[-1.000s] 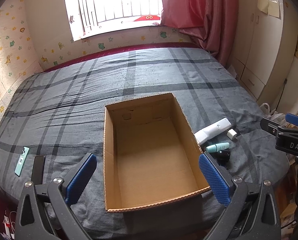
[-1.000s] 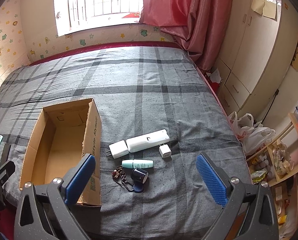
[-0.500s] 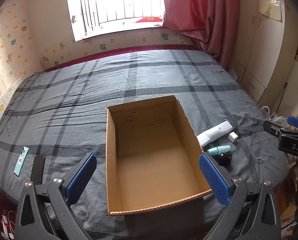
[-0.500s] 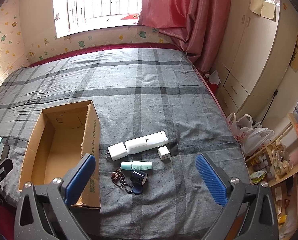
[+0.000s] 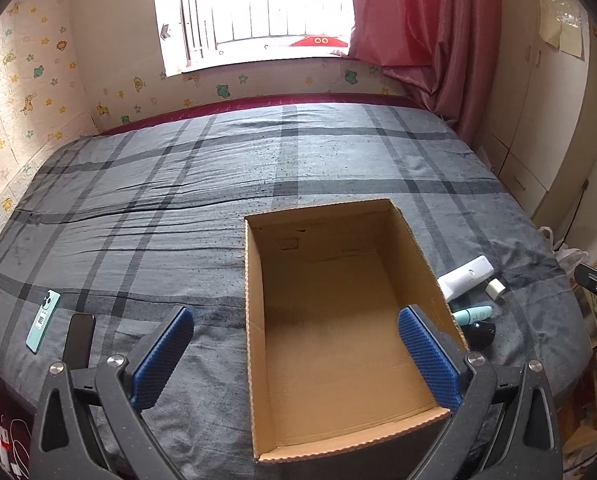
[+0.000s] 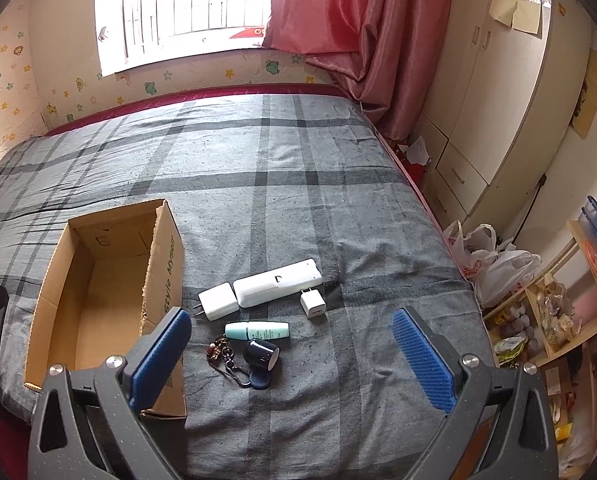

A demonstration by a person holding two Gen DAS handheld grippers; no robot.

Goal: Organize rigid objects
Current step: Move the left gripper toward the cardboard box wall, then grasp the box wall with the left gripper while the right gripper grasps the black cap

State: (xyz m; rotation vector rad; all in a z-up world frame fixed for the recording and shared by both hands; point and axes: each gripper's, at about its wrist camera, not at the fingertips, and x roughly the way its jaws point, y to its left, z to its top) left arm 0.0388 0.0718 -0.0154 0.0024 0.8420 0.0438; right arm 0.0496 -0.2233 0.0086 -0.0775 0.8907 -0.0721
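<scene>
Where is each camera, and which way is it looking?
Left wrist: sits on the left gripper, looks down the bed over the empty box; its open blue jaws show.
Right wrist: sits on the right gripper, looks over the small things beside the box, like the remote; its open jaws show.
Both see the box, bed, window and remote.

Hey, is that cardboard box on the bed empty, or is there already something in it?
Empty. The cardboard box shows only its bare brown floor and walls in both views, open at the top.
</scene>
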